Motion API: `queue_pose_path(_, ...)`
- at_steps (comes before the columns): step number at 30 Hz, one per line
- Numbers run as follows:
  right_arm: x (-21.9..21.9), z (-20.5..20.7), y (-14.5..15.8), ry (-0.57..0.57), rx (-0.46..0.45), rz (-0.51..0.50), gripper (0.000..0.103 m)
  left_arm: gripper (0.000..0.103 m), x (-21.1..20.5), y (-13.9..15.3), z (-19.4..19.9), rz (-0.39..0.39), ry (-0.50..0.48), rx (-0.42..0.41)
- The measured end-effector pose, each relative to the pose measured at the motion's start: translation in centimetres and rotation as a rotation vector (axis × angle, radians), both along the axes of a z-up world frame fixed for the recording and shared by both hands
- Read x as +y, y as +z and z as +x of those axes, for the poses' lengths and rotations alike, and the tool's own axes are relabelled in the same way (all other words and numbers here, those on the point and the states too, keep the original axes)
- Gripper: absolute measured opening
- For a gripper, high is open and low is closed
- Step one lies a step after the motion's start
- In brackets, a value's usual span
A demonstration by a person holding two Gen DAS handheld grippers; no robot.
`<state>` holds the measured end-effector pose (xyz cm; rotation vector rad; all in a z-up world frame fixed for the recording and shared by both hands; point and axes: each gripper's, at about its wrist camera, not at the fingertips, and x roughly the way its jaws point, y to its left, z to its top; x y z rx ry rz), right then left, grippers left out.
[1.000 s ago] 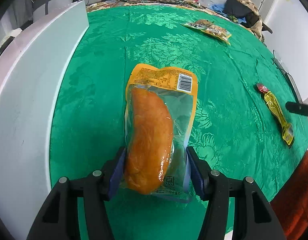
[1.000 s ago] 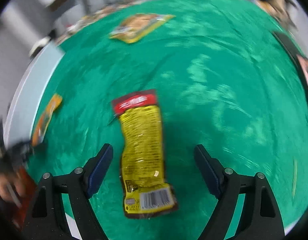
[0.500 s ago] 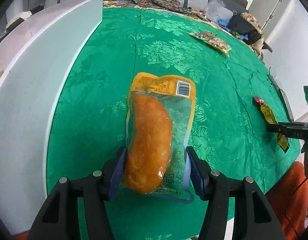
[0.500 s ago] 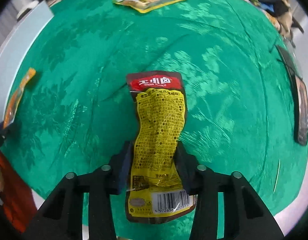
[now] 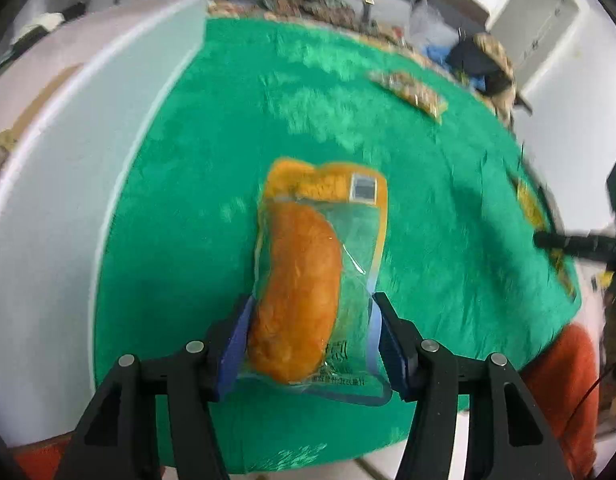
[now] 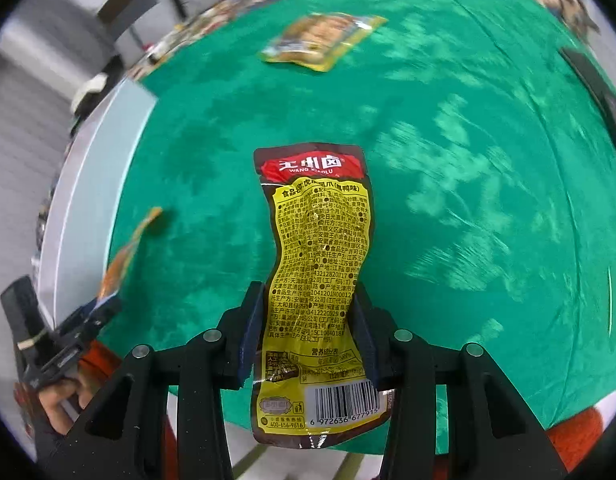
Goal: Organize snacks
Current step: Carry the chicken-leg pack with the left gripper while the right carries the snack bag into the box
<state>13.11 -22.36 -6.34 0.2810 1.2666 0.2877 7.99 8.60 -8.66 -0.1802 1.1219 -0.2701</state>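
Observation:
My left gripper (image 5: 312, 328) is shut on a clear and orange packet with an orange-brown sausage (image 5: 303, 272) inside, held above the green cloth. In the right wrist view this gripper (image 6: 93, 308) and its packet (image 6: 127, 252) show edge-on at lower left. My right gripper (image 6: 308, 328) is shut on a yellow packet with a red top (image 6: 320, 240), its blue pads pinching the narrow waist. The right gripper's black fingers (image 5: 568, 242) reach in at the right edge of the left wrist view. A third snack packet (image 6: 324, 40) (image 5: 408, 92) lies far across the cloth.
A tall white bin wall (image 5: 47, 200) (image 6: 87, 184) stands along the left side of the green tablecloth (image 5: 211, 160). A dark flat device (image 6: 588, 76) lies at the table's right edge. A person's hand (image 6: 55, 404) holds the left gripper's handle. Clothes and bags are piled beyond the table.
My right gripper has gone from open around the yellow packet to shut on it, and has raised it a little. The left gripper has shifted sideways with its packet still held.

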Motion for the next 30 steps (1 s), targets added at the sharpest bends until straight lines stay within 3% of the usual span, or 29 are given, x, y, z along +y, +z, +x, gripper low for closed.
queue_pose_path(3, 1.7, -0.2, 0.3, 0.046, -0.014, -0.011, 0.045, 0.066, -0.9, -0.6, 0.2, 0.053, -0.033, 0.02)
queue_pose_path(7, 3.1, -0.4, 0.2, 0.063, -0.013, 0.018, 0.045, 0.084, -2.4, -1.2, 1.5, 0.131, -0.07, 0.045)
queue_pose_path(10, 3.4, -0.4, 0.0, 0.058, -0.014, 0.039, 0.045, 0.085, -3.5, -2.2, 2.5, 0.225, -0.096, 0.036)
queue_pose_path(12, 2.7, -1.1, 0.5, 0.053, -0.018, 0.053, 0.045, 0.072, -4.3, -2.2, 2.3, 0.27, -0.121, 0.009)
queue_pose_path(14, 2.5, -1.4, 1.0, 0.049, -0.026, 0.058, 0.046, 0.056, -4.1, -1.8, 2.1, 0.232, -0.137, -0.004)
queue_pose_path(16, 2.2, -1.7, 1.2, 0.046, -0.032, 0.063, 0.046, 0.05, -3.3, -1.5, 2.0, 0.181, -0.122, 0.002)
queue_pose_path(22, 2.3, -1.8, 2.0, 0.045, -0.05, 0.085, 0.046, 0.049, -0.5, 0.9, 0.5, 0.042, -0.037, -0.037)
queue_pose_path(27, 4.2, -0.8, 2.5, 0.056, -0.039, 0.129, 0.046, 0.05, 2.8, 6.0, -0.5, -0.106, 0.037, -0.113)
queue_pose_path(30, 7.6, 0.7, 5.0, 0.095, -0.072, 0.183, 0.046, 0.05, 6.2, 9.6, -0.4, -0.128, 0.087, -0.171)
